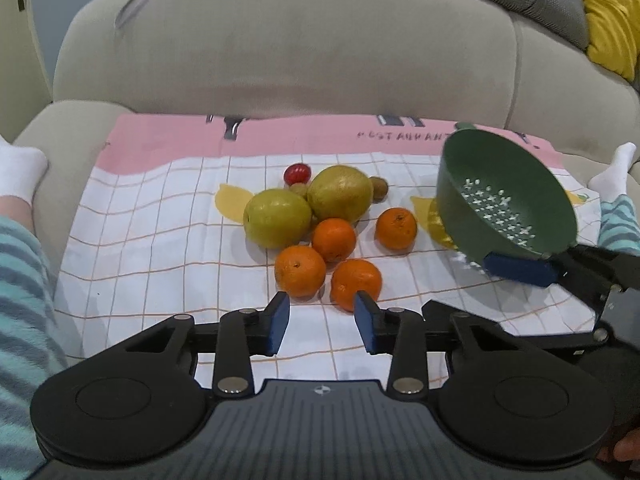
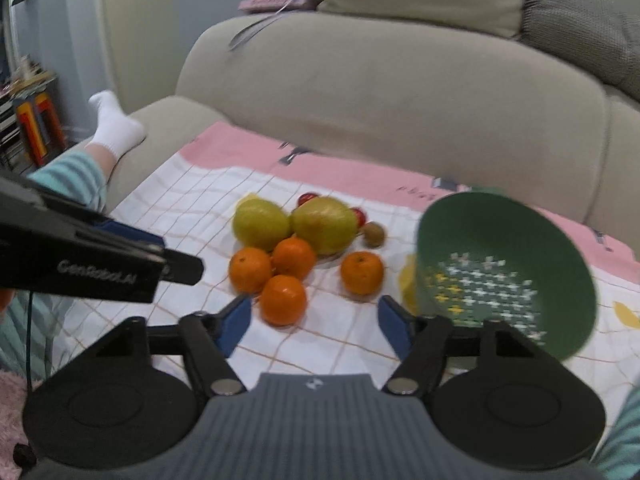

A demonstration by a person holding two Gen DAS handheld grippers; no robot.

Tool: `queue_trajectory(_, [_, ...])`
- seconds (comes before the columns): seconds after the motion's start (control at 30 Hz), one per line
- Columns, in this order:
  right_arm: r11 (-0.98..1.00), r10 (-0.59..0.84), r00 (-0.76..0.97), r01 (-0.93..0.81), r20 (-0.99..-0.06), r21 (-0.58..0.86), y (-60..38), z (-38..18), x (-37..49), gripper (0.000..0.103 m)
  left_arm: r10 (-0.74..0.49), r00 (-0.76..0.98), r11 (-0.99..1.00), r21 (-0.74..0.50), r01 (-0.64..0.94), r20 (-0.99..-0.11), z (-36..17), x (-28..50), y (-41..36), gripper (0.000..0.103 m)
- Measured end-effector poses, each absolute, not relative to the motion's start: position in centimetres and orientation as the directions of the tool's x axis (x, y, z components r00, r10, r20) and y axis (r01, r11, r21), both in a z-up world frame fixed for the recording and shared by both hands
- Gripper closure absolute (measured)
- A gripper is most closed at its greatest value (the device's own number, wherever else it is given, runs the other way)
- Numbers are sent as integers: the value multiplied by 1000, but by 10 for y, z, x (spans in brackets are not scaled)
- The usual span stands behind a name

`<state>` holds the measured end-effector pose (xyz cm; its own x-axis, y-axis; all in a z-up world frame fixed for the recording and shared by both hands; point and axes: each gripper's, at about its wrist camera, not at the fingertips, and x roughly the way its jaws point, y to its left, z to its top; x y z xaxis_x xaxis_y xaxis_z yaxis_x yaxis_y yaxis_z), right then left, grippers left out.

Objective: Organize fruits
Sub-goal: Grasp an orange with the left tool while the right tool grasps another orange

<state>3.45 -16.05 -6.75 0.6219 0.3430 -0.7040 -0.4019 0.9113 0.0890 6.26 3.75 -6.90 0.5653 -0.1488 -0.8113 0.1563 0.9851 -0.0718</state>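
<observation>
Ahead of the left gripper (image 1: 322, 300), on a checked cloth (image 1: 160, 240) spread over the sofa (image 1: 280, 60) seat: the fruit, bunched together.

- Four oranges lie closest. One orange (image 1: 356, 284) sits just past the left gripper's right fingertip, and another (image 1: 300, 271) just past its left fingertip.
- Two large yellow-green pears (image 1: 340, 194) lie farther out, touching each other.
- A small red fruit (image 1: 297, 174) and a kiwi (image 1: 380, 188) lie beyond the pears.
- Left gripper: jaws partway apart, nothing between the pads, only bare cloth.
- Right gripper (image 2: 314, 302): jaws wider apart, pads gripping nothing. The nearest orange shows through the gap, ahead of the fingertips.
- A green colander (image 2: 500, 248) lies outside the right gripper's right finger, tipped up with its mouth facing the fruit. The view is blurred, so whether it touches that finger is unclear.
- A person's white-socked foot (image 1: 20, 172) rests far to the left of the left gripper, at the sofa's edge.
</observation>
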Motion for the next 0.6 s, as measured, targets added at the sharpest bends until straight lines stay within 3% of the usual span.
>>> queue_trajectory(0.1, [898, 358, 583, -429, -729, 99, -151, -79, 45, 51, -155, 545, 985, -89, 146, -824, -79, 75, 43, 59])
queue_trajectory(0.37, [874, 384, 518, -470, -764, 120, -131, -108, 76, 52, -194, 509, 980, -146, 134, -838, -107, 107, 54, 59])
queue_trajectory(0.6, [876, 379, 485, -462, -788, 137, -121, -128, 96, 52, -230, 483, 973, -204, 106, -845, -128, 127, 60, 48])
